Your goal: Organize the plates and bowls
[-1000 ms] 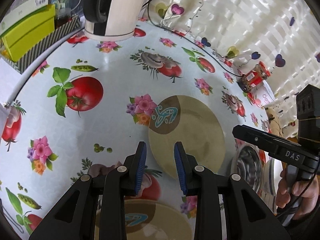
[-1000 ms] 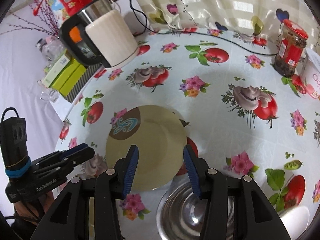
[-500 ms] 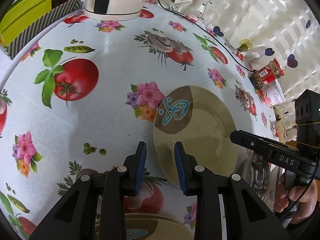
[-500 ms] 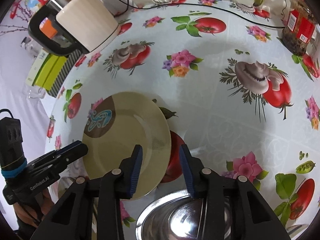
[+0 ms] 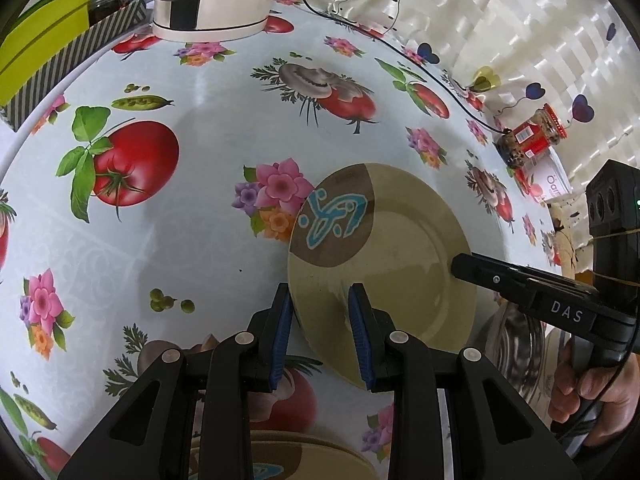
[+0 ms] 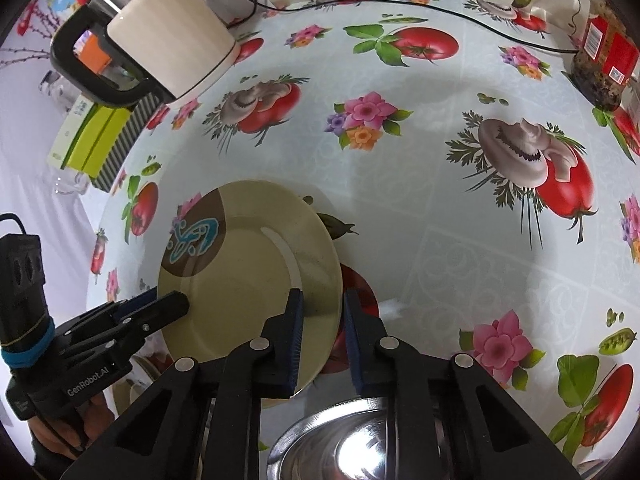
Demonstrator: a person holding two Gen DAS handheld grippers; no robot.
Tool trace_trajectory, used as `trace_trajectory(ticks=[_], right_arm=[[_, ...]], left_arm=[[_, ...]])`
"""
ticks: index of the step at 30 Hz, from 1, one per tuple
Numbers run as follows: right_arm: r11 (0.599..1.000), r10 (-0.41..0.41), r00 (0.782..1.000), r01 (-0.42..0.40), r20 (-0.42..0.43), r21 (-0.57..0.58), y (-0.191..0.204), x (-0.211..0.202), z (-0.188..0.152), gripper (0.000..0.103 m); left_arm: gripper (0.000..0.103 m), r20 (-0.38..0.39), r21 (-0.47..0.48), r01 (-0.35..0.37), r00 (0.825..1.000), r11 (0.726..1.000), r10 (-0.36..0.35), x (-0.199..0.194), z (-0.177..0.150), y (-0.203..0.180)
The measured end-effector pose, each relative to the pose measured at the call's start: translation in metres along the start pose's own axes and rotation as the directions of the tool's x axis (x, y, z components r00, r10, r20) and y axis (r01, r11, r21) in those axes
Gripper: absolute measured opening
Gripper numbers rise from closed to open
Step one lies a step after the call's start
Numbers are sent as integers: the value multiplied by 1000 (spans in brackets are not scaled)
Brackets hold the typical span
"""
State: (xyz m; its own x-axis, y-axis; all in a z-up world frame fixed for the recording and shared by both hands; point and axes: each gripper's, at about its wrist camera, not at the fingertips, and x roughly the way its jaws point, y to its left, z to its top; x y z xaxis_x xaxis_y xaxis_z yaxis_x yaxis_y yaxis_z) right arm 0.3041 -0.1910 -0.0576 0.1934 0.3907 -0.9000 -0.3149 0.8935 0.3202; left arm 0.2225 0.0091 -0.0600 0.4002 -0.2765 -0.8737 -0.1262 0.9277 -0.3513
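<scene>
Round beige ceramic plate with a brown-and-teal motif (image 5: 384, 256) lying flat on the vegetable-print desk (image 5: 200, 208), beyond a steel bowl (image 6: 360, 444). Left tool (image 5: 320, 332) and right tool (image 6: 322, 336) part-open, straddling opposite plate rims, gripping nothing yet. Likely set so for a two-sided lift.

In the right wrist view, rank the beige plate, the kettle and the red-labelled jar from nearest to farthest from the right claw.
1. Beige plate: its right rim sits between the right claw fingers.
2. Kettle: far back, to the left.
3. Red-labelled jar: far back on the right; too close to the kettle to rank surely.
</scene>
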Motion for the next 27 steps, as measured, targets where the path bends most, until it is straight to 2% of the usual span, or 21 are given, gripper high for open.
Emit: trace_trajectory(ticks=[27], right_arm=[[999,28,998,-27,53,-26,35,-31,-12,19]], left_arm=[[30,82,2,-23,996,1000,23,-51,-16,8]])
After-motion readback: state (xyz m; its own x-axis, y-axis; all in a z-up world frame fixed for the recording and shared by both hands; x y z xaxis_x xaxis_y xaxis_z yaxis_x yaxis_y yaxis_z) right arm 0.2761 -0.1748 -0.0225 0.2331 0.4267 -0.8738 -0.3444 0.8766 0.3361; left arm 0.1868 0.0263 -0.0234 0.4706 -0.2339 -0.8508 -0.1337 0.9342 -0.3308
